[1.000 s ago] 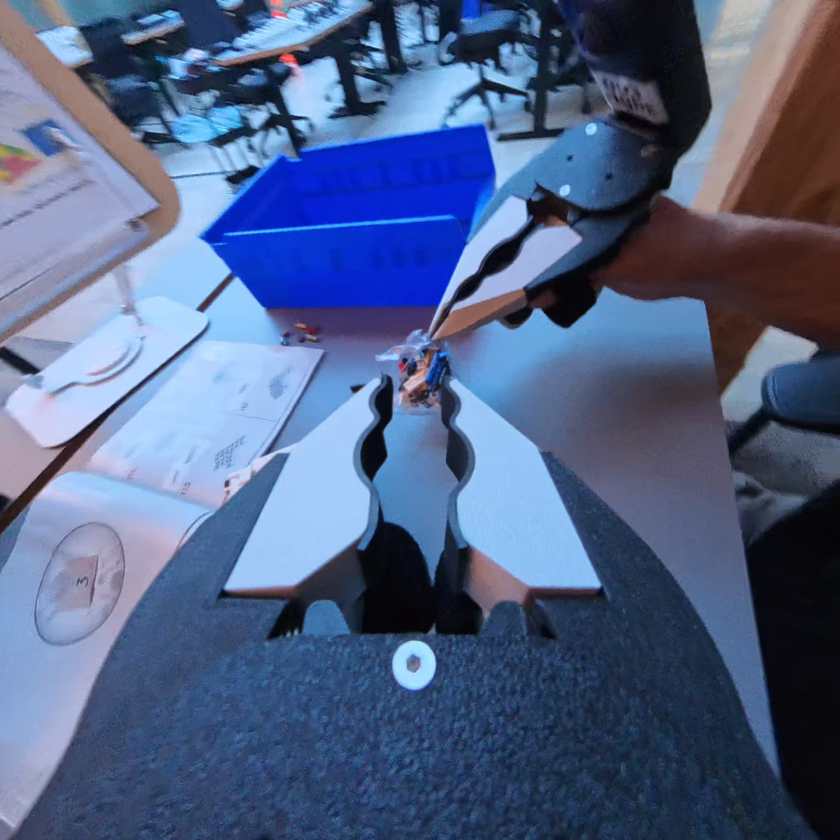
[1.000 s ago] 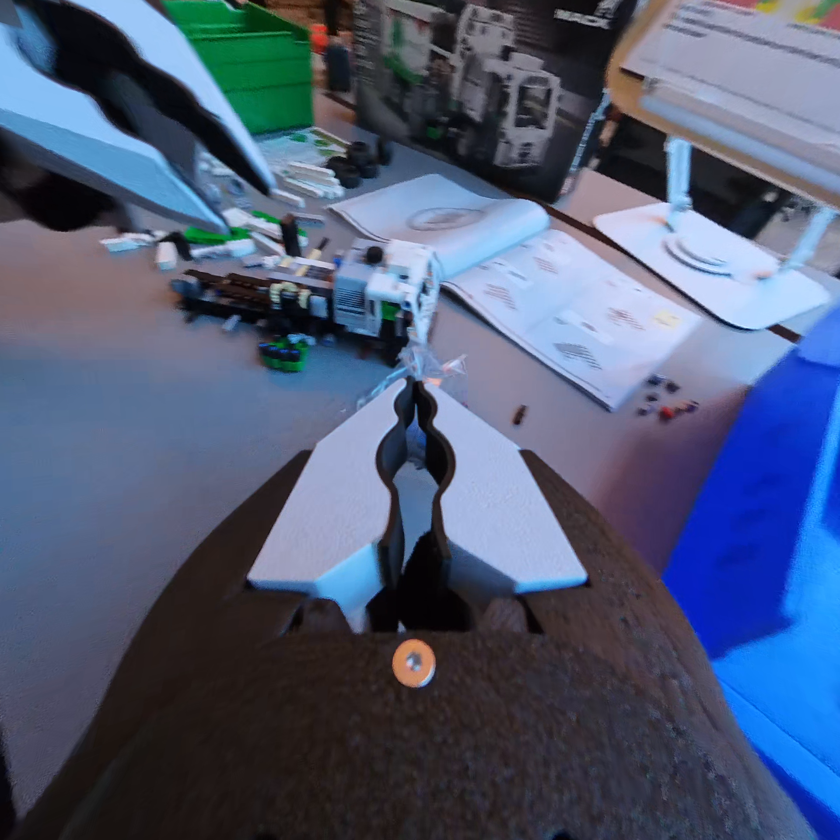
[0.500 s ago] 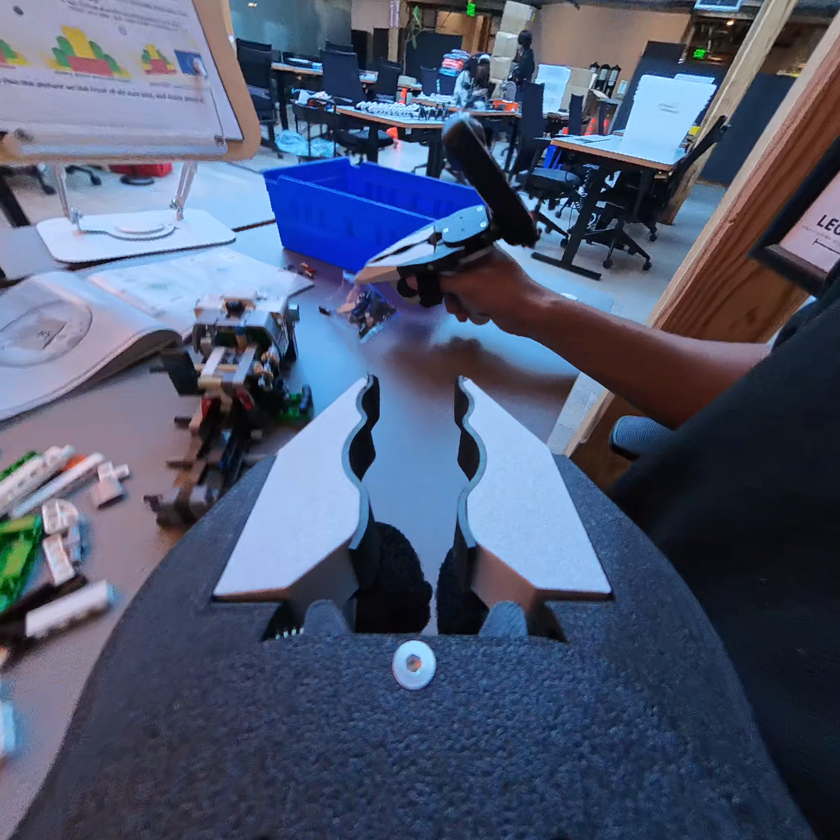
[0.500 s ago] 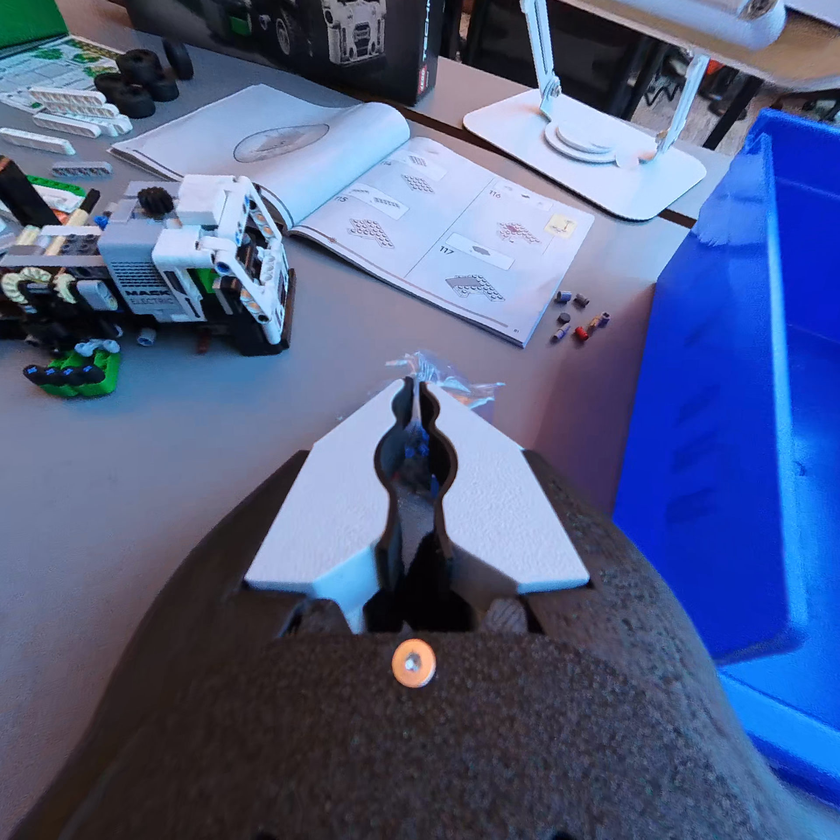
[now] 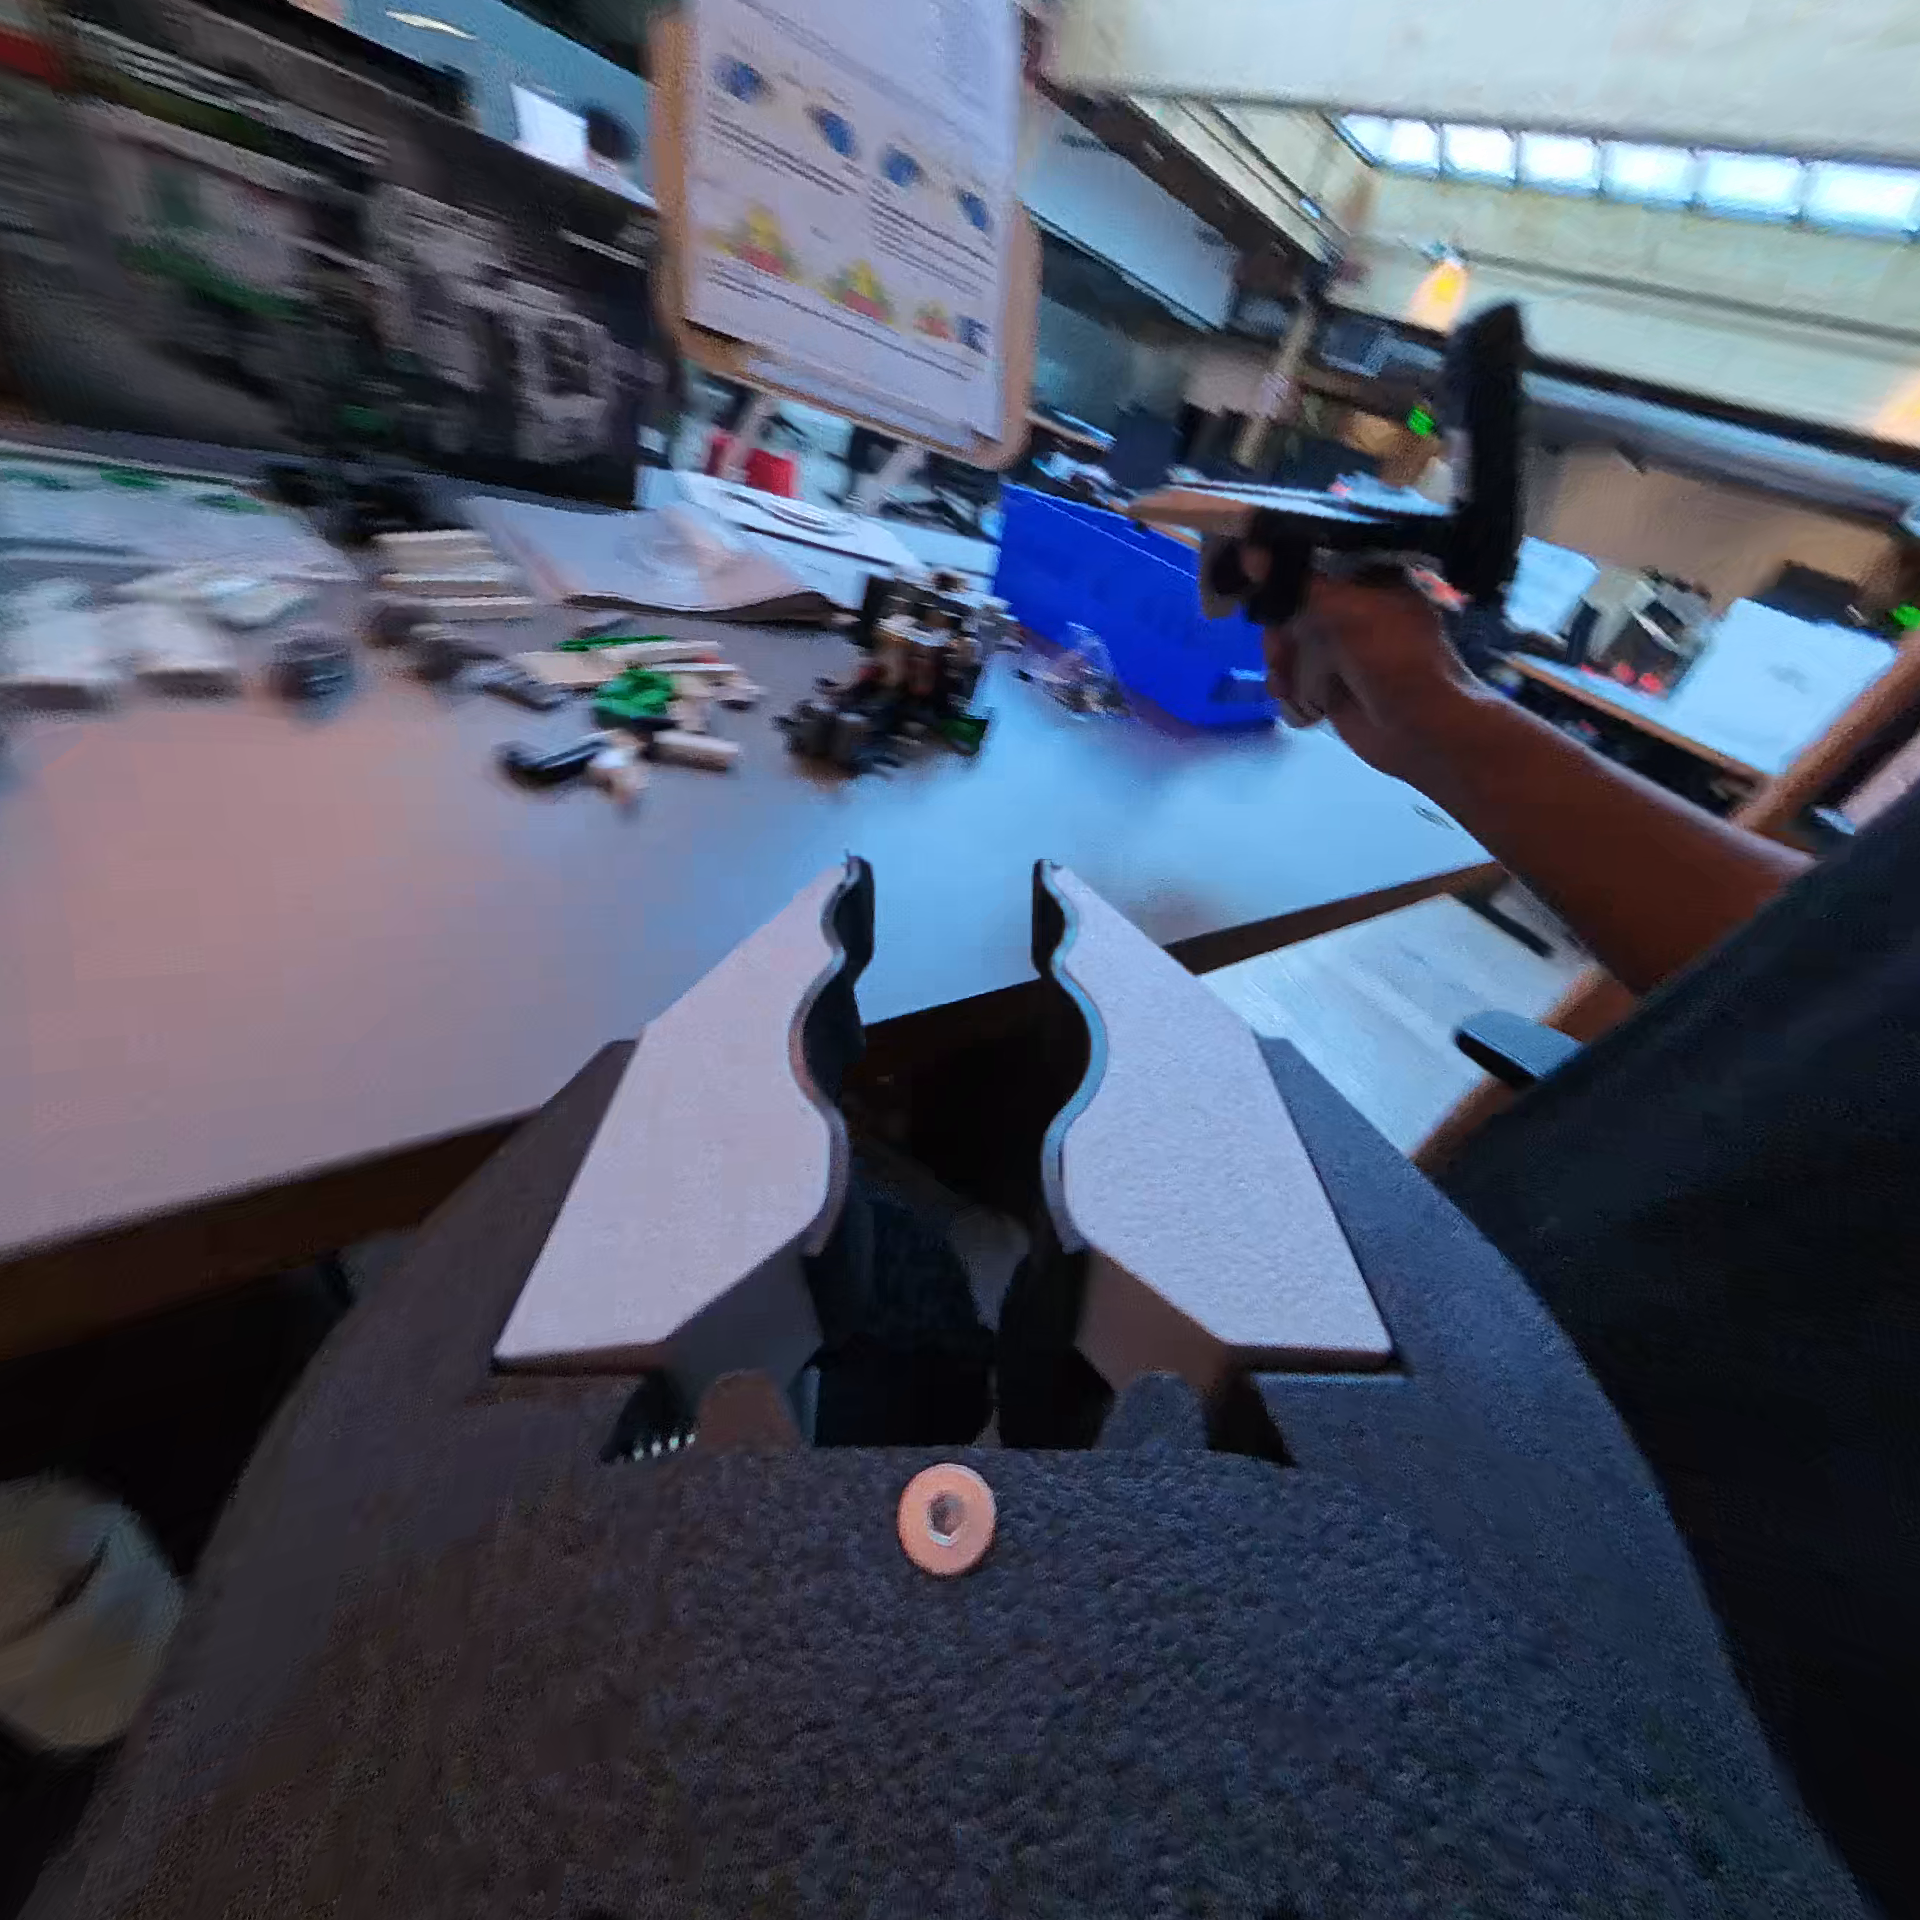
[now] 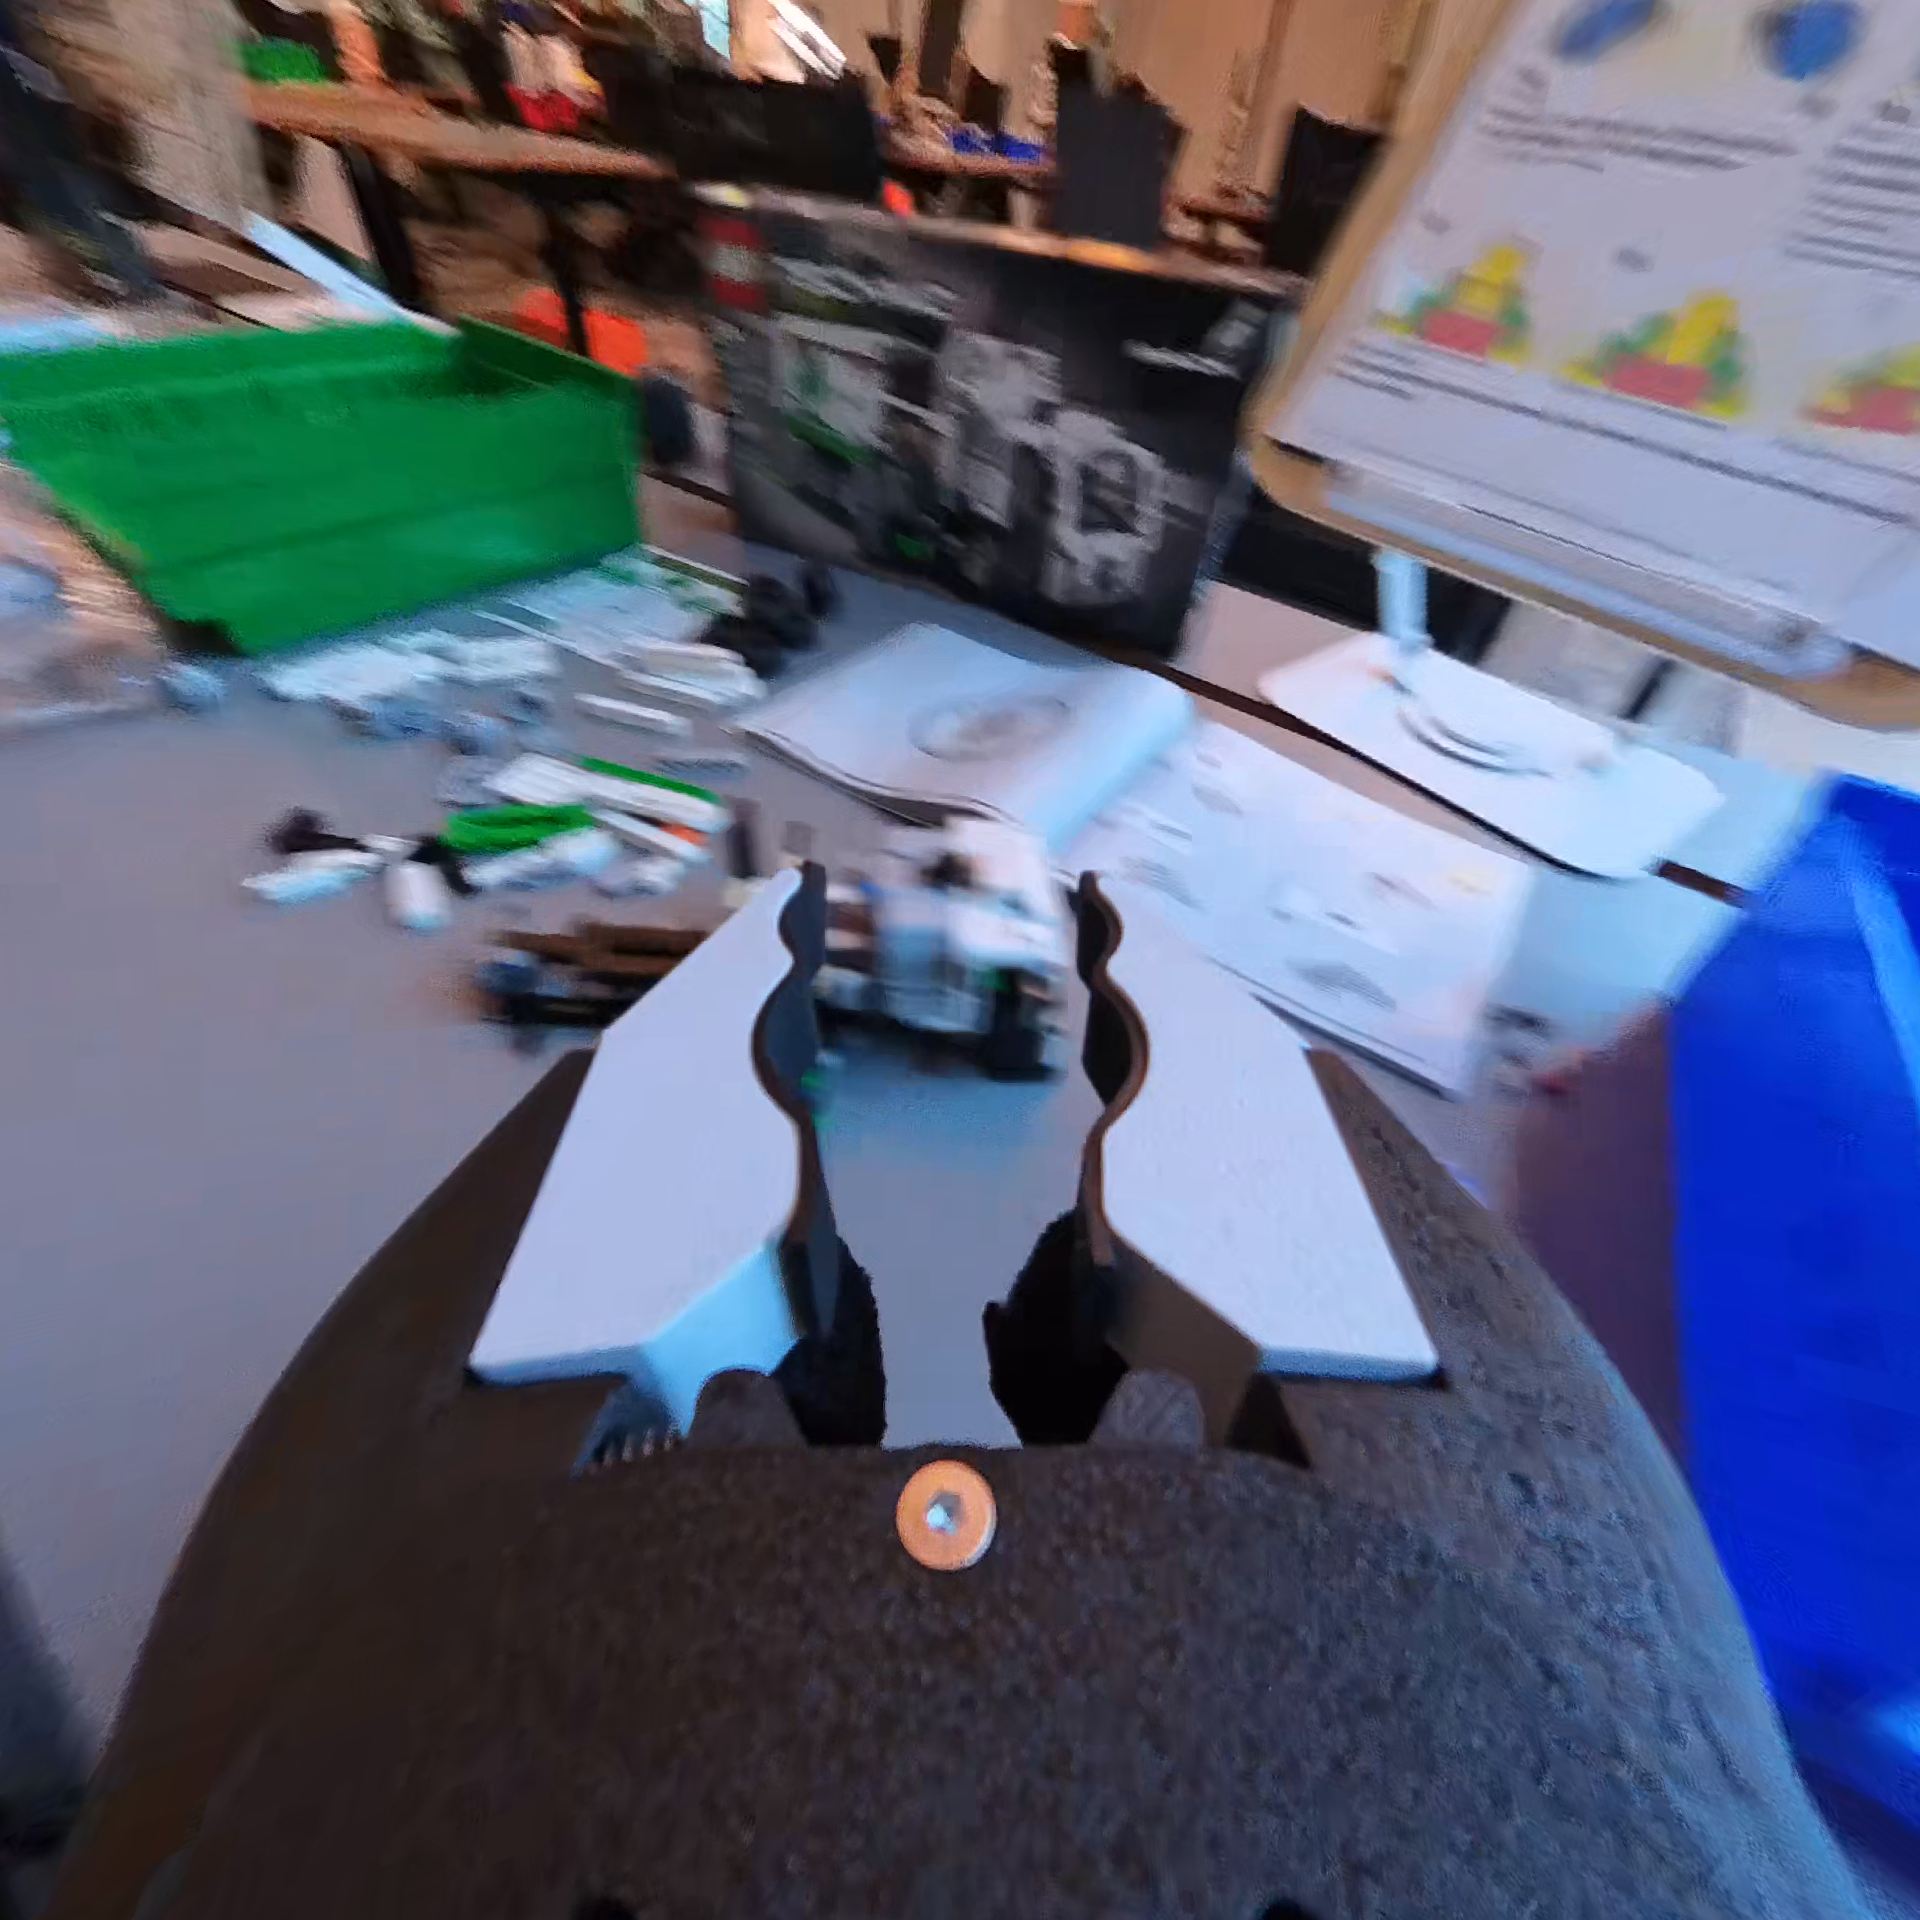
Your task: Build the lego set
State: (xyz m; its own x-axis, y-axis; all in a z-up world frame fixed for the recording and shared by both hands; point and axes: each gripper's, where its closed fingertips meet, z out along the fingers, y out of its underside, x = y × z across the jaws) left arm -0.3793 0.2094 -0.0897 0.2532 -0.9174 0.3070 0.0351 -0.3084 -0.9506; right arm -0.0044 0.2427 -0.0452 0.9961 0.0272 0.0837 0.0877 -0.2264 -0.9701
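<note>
A partly built white, grey and black lego truck (image 6: 951,951) sits on the grey table (image 6: 208,1039) at the centre of the right wrist view, framed between the empty, spread fingers of the right gripper (image 6: 943,894). Loose white and green lego pieces (image 6: 540,831) lie to its left, an open instruction booklet (image 6: 1195,831) behind, a blue plastic bin (image 6: 1808,1195) at the right edge. The left gripper (image 5: 945,878), low in its view, is also spread and empty.

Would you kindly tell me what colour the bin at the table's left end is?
Green; the bin shows best in the right wrist view.
</note>
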